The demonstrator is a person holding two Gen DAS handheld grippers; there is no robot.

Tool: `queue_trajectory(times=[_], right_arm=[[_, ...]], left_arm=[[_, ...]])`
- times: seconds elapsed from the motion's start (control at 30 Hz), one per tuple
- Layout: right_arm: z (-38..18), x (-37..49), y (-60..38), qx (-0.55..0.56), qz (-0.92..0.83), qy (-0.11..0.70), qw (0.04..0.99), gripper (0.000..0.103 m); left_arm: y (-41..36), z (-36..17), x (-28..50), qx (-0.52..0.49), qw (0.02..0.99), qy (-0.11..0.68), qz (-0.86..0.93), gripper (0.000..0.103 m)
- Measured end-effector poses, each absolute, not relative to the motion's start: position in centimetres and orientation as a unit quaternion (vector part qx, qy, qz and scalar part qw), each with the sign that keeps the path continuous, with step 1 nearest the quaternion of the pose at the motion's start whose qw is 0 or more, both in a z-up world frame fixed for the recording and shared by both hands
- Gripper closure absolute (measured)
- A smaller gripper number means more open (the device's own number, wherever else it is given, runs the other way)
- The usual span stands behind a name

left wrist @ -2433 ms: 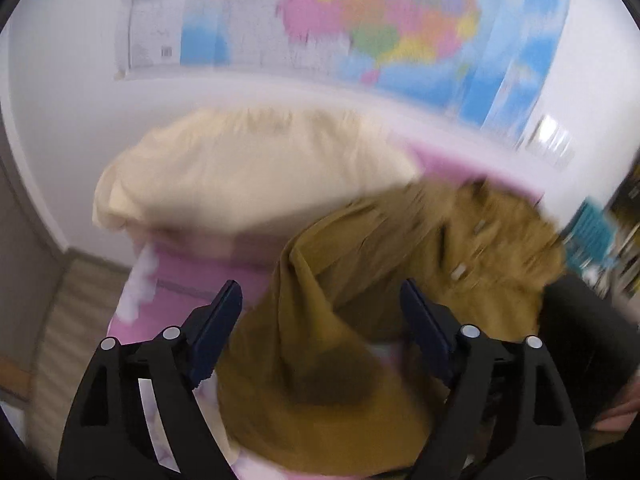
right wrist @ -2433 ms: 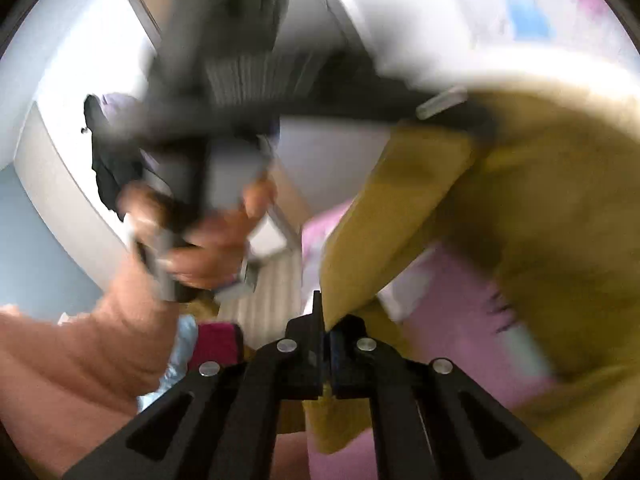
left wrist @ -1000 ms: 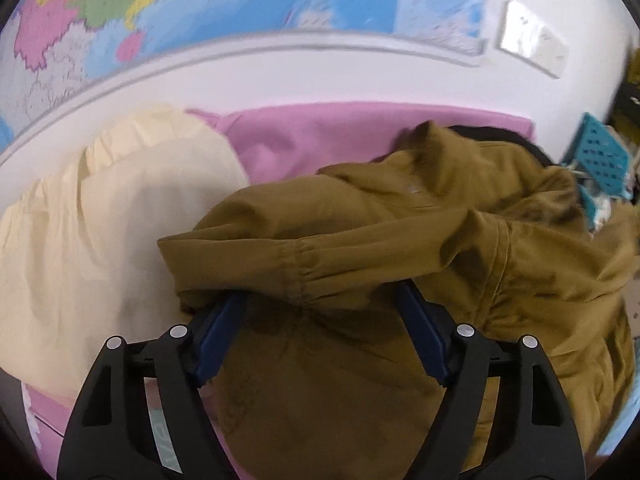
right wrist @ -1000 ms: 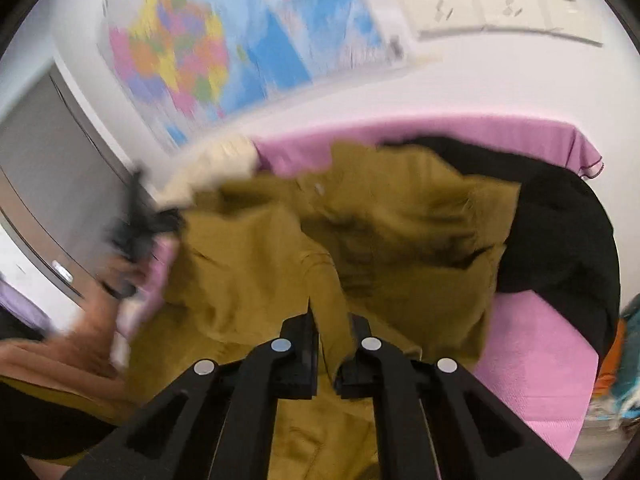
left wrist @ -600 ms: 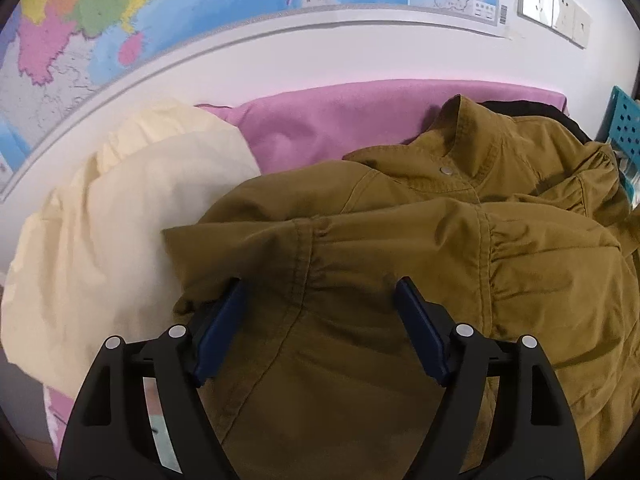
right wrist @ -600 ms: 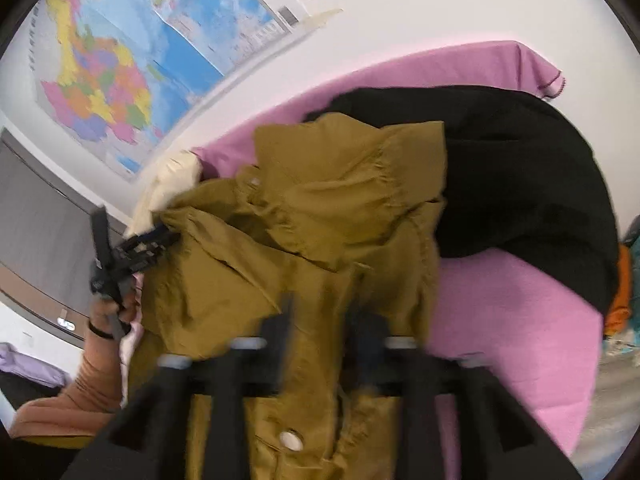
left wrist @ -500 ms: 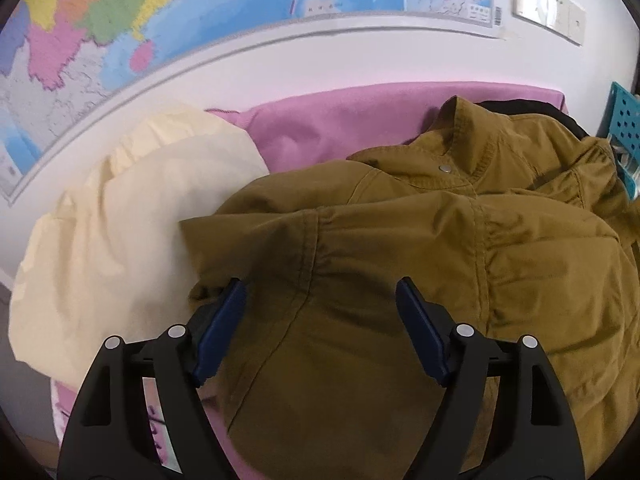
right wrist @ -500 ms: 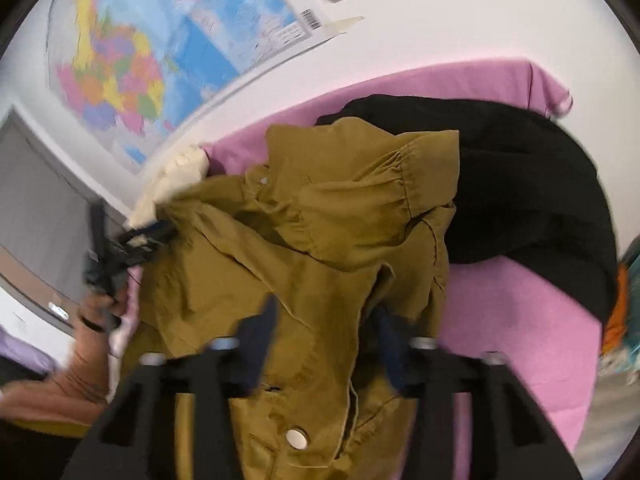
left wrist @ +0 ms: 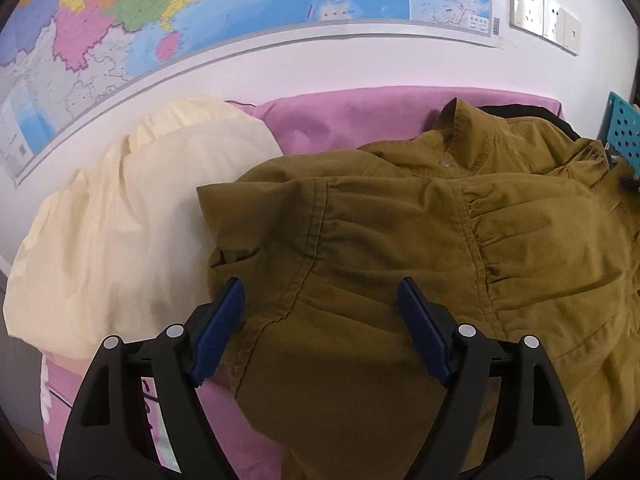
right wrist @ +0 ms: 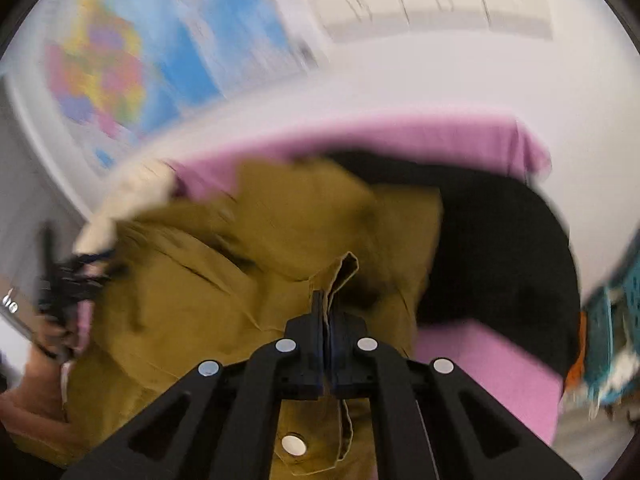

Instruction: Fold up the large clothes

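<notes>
Folding barely begun, by the look of things. Olive-brown jacket (left wrist: 420, 248) spread in a loose heap over the pink-covered bed (left wrist: 352, 116), collar (left wrist: 460, 120) toward the far edge by the wall, body toward the near edge. Many creases and gathers across the back; one sleeve bunched near the left side, partly lying over a cream garment (left wrist: 132, 216) which occupies the left part of the bed. Black garment (right wrist: 500, 248) at the right side, under and beside the jacket.

Left hand-held gripper (left wrist: 320, 320) with jaws wide apart, blue pads (left wrist: 218, 332) on either side of a seam of the jacket, low over the cloth or resting on it; whether touching, hard to tell. Nothing pinched yet on this side.

Right hand-held gripper (right wrist: 326, 320) closed tight on a fold of the jacket's front edge, the fabric standing up between the pads, a snap button visible just below. Right wrist view strongly blurred, so finer details not readable there.

No clean fold visible anywhere: no sleeve laid in, no straight edge, no halving. Judged from this: flattening and arranging stage only. Left to do, probably: grip with the left side, pull the jacket flat, smooth it, bring in the sleeves, then fold the body. Cream and black garments not folded either, as far as visible.
</notes>
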State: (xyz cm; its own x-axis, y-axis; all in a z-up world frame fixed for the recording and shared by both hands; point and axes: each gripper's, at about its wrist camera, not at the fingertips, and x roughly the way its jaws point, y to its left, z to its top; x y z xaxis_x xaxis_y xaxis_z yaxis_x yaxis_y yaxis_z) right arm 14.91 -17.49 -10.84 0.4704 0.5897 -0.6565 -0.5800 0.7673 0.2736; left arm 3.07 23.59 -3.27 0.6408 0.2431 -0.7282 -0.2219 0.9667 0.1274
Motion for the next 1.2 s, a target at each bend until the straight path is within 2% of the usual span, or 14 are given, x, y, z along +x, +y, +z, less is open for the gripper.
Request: queue_trajectory(times=[0.13, 0.2, 0.23, 0.33, 0.43, 0.6, 0.63, 0.7, 0.77, 0.83, 1.03, 1.2], right_arm=[[-12.4, 15.4, -18.4, 0.039, 0.334, 0.399, 0.853, 0.086], [-11.2, 14.4, -19.0, 0.042, 0.32, 0.379, 0.867, 0.056], [-9.9, 13.3, -19.2, 0.037, 0.31, 0.351, 0.883, 0.052], [-7.3, 10.3, -18.9, 0.013, 0.312, 0.29, 0.904, 0.051], [-6.7, 8.3, -16.0, -0.026, 0.365, 0.272, 0.89, 0.051], [-10.7, 9.8, -9.9, -0.082, 0.388, 0.341, 0.853, 0.054], [-11.6, 10.6, -9.5, -0.083, 0.381, 0.352, 0.851, 0.056], [-14.0, 12.5, -9.2, -0.094, 0.35, 0.379, 0.852, 0.067], [-15.0, 13.4, -9.9, -0.066, 0.357, 0.391, 0.846, 0.067], [-14.6, 13.1, -10.4, -0.048, 0.357, 0.394, 0.845, 0.065], [-11.5, 9.2, -12.2, -0.047, 0.384, 0.35, 0.853, 0.044], [-12.0, 7.9, -13.5, -0.042, 0.386, 0.36, 0.848, 0.042]], left_arm=[[23.5, -1.7, 0.6, 0.001, 0.918, 0.377, 0.125, 0.026], [23.5, -1.1, -0.8, 0.001, 0.922, 0.368, 0.12, 0.024], [23.5, -0.8, -1.7, -0.001, 0.925, 0.363, 0.114, 0.023], [23.6, -0.9, -3.3, -0.006, 0.925, 0.365, 0.106, 0.02], [23.8, -2.4, -3.9, -0.006, 0.916, 0.385, 0.111, 0.02], [25.3, -4.7, -4.5, -0.06, 0.904, 0.406, 0.119, 0.018], [25.6, -5.2, -4.7, -0.072, 0.901, 0.41, 0.119, 0.018], [25.9, -5.9, -4.8, -0.083, 0.897, 0.417, 0.12, 0.018], [25.6, -6.4, -4.8, -0.073, 0.894, 0.424, 0.127, 0.018], [25.1, -6.2, -5.0, -0.061, 0.893, 0.425, 0.135, 0.02], [24.0, -4.7, -7.3, -0.063, 0.902, 0.414, 0.106, 0.019], [24.1, -4.9, -9.8, -0.076, 0.899, 0.425, 0.075, 0.017]])
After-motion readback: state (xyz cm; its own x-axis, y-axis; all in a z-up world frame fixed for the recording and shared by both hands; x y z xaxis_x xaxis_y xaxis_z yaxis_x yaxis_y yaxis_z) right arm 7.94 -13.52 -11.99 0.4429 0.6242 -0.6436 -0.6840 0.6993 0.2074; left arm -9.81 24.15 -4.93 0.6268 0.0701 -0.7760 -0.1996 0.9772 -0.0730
